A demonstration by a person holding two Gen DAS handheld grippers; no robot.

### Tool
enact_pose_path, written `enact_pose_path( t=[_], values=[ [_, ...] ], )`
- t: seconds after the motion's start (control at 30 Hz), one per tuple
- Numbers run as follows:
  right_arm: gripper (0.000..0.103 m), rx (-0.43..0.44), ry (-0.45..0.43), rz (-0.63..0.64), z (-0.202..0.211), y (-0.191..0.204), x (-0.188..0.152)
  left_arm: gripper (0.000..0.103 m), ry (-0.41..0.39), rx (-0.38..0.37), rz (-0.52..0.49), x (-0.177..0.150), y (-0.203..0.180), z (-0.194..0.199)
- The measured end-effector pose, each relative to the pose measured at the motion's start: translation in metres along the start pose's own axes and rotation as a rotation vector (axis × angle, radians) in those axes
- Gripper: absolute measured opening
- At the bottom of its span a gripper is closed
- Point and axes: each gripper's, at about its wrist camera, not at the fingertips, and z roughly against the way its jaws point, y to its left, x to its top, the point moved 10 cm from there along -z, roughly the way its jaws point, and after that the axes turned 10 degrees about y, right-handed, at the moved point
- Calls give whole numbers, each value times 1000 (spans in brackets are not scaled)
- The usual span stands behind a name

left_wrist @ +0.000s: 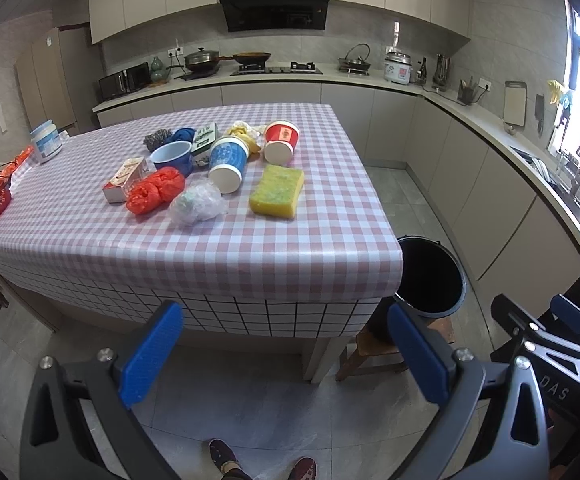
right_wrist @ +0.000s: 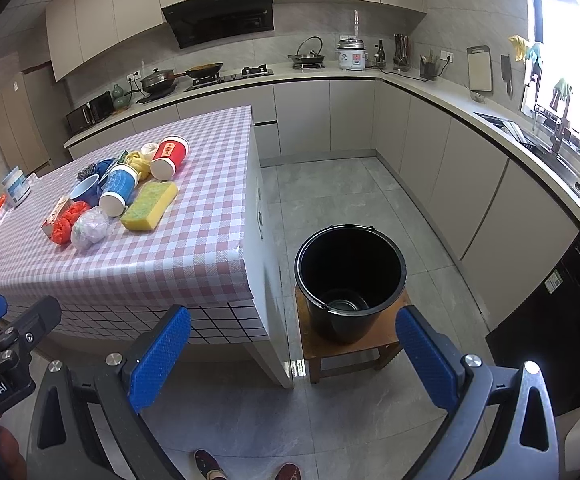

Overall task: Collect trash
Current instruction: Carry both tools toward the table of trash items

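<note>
On the checked table (left_wrist: 249,240), left wrist view: trash heap ahead and above left gripper (left_wrist: 285,354), spread, empty; yellow sponge (left_wrist: 277,191) nearest, long axis running away | right wrist view: right gripper (right_wrist: 292,354) spread, empty; black bucket (right_wrist: 350,276) dead ahead on stool (right_wrist: 386,342); trash up-left, left likely nearer.

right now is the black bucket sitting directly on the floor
No, the black bucket stands on a small wooden stool beside the table.

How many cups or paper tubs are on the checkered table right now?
3: a blue cup standing open, a blue-patterned tub on its side beside it, and a red tub on its side behind the yellow sponge. The clutter may hide more.
</note>
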Motion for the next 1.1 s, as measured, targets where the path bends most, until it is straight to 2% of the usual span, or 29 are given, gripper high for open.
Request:
enact_pose_path(
  t=[0.73, 1.1],
  values=[
    [103, 14, -8, 4, -1, 3, 3, 103, 1, 19, 13, -1, 6, -2],
    [103, 36, -27, 25, -6, 15, 15, 103, -3, 51, 50, 5, 22, -6]
  ],
)
